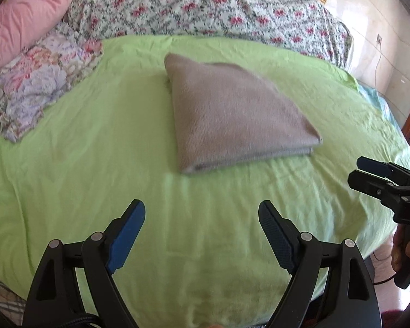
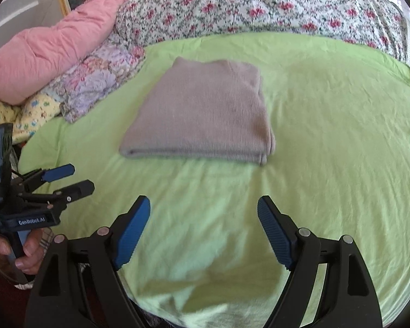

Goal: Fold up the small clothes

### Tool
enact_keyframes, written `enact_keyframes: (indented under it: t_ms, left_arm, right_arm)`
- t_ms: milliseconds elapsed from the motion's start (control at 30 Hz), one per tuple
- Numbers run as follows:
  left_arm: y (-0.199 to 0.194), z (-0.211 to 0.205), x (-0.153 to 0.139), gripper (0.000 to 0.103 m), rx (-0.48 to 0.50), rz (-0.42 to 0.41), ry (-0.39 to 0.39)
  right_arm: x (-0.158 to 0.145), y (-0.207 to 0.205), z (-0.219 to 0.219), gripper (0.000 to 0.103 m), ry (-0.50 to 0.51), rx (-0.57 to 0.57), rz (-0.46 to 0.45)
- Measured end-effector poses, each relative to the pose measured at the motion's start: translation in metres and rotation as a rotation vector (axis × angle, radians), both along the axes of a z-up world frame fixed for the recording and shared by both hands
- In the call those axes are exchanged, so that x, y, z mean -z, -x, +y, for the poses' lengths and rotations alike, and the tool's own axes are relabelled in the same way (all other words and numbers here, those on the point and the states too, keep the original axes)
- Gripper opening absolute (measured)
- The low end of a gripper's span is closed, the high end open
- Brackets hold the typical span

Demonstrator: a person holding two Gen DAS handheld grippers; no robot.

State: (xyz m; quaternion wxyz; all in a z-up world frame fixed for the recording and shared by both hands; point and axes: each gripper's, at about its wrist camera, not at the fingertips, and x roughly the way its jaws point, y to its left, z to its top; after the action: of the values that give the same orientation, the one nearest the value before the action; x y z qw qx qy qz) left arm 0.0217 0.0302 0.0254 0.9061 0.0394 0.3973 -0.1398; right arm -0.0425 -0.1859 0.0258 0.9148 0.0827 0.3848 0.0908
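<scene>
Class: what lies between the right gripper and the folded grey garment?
Only bare green sheet lies between the right gripper and folded grey garment, seen in the right wrist view.

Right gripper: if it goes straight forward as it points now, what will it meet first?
Probably the green sheet. The right gripper is open, empty and tilted down toward it. The folded grey garment lies further ahead; whether the gripper would reach it first is unclear, since depth is hard to judge.
</scene>
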Motion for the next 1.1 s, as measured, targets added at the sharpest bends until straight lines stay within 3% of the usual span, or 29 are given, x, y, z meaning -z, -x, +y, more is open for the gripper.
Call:
enact_keyframes:
  t_ms: [133,300,567,1100]
  left_arm:
    - [-0.017,-0.004,-0.004,0.09,-0.025,0.001,-0.005]
    - [-0.036,-0.008,0.001,0.09,-0.048,0.021,0.004]
    - [-0.055,-0.017,0.014,0.091,-0.065,0.064,-0.003]
    - [-0.079,-0.024,0.024,0.091,-0.13,0.101,-0.101]
  right_arm:
    - [-0.009,-0.013,-0.002,0.086,-0.002,-0.008,-0.029]
    - [0.002,-0.035,0.0,0.086,-0.043,-0.037,0.021]
    - [0.01,-0.059,0.006,0.086,-0.004,-0.02,0.03]
    - [0.02,-0.085,-0.002,0.086,-0.007,-0.003,0.049]
